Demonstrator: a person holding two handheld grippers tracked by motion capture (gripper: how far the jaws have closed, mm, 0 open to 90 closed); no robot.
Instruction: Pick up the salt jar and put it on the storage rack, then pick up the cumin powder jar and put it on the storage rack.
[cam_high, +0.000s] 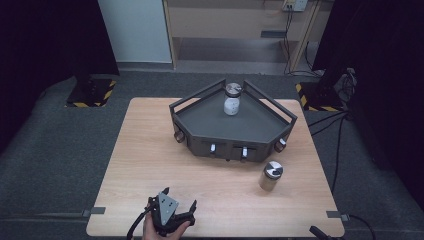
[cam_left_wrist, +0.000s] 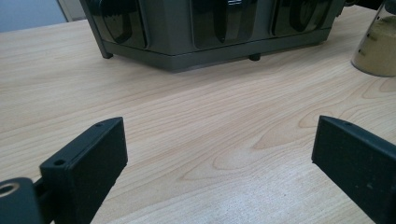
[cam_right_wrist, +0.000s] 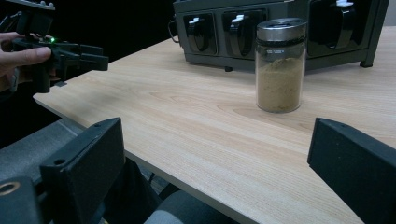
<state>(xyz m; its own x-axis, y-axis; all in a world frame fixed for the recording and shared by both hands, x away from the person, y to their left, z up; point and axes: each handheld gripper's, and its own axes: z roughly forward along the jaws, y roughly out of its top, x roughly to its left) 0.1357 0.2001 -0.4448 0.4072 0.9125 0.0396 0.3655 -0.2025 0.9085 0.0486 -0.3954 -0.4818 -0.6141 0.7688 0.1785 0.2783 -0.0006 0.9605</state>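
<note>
A glass spice jar of brown powder (cam_high: 270, 176) with a metal lid stands on the wooden table (cam_high: 150, 165), just in front of a dark grey corner rack (cam_high: 200, 117). A white jar (cam_high: 231, 100) stands at the back of the rack. My left gripper (cam_high: 180, 197) is held in a hand at the table's front edge, open, nothing between its jaws. In the left gripper view the left gripper (cam_left_wrist: 222, 135) faces the rack (cam_left_wrist: 210, 28), with the brown jar (cam_left_wrist: 376, 44) at far right. My right gripper (cam_right_wrist: 215, 140) is open off the table's front edge, facing the brown jar (cam_right_wrist: 280, 65).
The rack's front (cam_right_wrist: 280, 28) carries several recessed slots with white-tipped handles. The right gripper view shows the left gripper (cam_right_wrist: 70, 53) in a hand (cam_right_wrist: 23, 53) at far left. Black stands with yellow-striped bases (cam_high: 92, 92) and cables (cam_high: 325, 120) sit on the floor beyond the table.
</note>
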